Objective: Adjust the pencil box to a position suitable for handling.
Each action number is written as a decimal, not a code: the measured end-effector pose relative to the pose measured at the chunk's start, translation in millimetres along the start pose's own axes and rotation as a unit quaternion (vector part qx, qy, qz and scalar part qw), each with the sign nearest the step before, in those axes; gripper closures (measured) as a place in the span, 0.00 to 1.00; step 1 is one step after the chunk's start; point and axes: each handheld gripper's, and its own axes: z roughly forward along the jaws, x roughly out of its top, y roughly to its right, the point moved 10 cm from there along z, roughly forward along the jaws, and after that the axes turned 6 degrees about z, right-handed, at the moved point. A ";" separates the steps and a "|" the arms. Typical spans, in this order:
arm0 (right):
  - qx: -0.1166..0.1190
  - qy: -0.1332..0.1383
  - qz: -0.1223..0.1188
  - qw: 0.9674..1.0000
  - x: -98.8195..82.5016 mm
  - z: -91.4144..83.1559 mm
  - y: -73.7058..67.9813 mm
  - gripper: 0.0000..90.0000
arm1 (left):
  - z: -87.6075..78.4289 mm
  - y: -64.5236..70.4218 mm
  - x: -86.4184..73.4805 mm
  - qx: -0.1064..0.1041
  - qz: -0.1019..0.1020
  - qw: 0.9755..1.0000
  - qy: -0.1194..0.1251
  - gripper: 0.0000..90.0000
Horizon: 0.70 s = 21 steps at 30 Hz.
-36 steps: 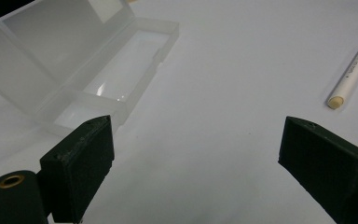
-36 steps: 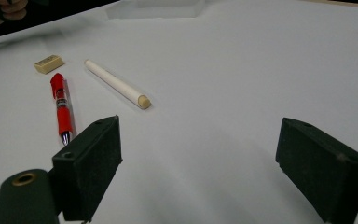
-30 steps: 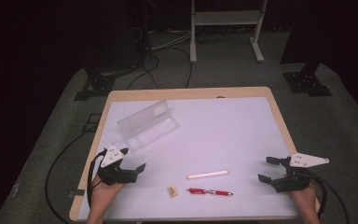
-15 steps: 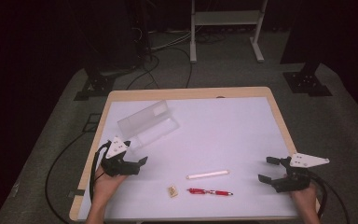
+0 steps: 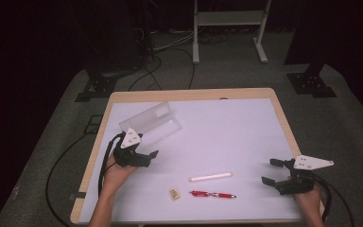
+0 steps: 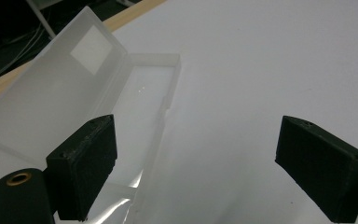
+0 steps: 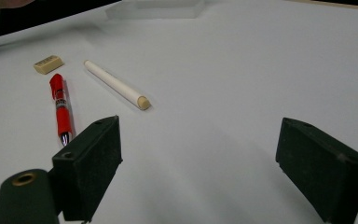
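The open box [image 5: 150, 124] lies on the worktop [image 5: 227, 127] just ahead of the left tool [image 5: 147, 156]. Pen [image 5: 212, 194], stick [image 5: 211, 177] and eraser [image 5: 174, 193] lie between both tools, left of the right tool [image 5: 270, 171].

No lettering can be read anywhere (the red pen's [image 7: 60, 105] barrel print is too small).

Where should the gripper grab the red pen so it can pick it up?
Best around the middle of the red pen, coming straight down from above. It lies flat on the white table, so one finger should go on each long side. The right gripper is open and empty near its tip. The white stick lies close beside it, so keep the fingers narrow.
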 end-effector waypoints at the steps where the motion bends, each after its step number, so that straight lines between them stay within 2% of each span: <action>1: 0.000 -0.001 0.000 1.000 -0.2 0.1 -0.2 0.15 | 1.4 -1.9 0.5 0.000 0.002 1.000 -0.001 0.14; 4: 0.001 -0.003 -0.002 1.000 -0.5 0.3 -0.7 0.15 | 6.6 -6.8 4.2 0.002 0.003 1.000 0.009 0.16; 6: 0.001 -0.003 -0.002 1.000 -0.7 0.3 -1.0 0.15 | 9.4 -7.0 4.1 0.000 0.001 1.000 0.005 0.16; 14: 0.003 -0.004 -0.001 1.000 -1.1 0.0 -1.5 0.15 | 26.4 -7.8 7.3 -0.007 0.021 1.000 -0.009 0.17; 15: 0.003 -0.004 -0.001 1.000 -1.1 0.0 -1.4 0.15 | 28.0 -7.3 7.3 -0.009 0.018 1.000 -0.008 0.17; 21: 0.003 -0.005 -0.002 1.000 -1.2 0.2 -1.7 0.15 | 36.9 -10.5 0.3 -0.012 0.025 0.999 -0.022 0.21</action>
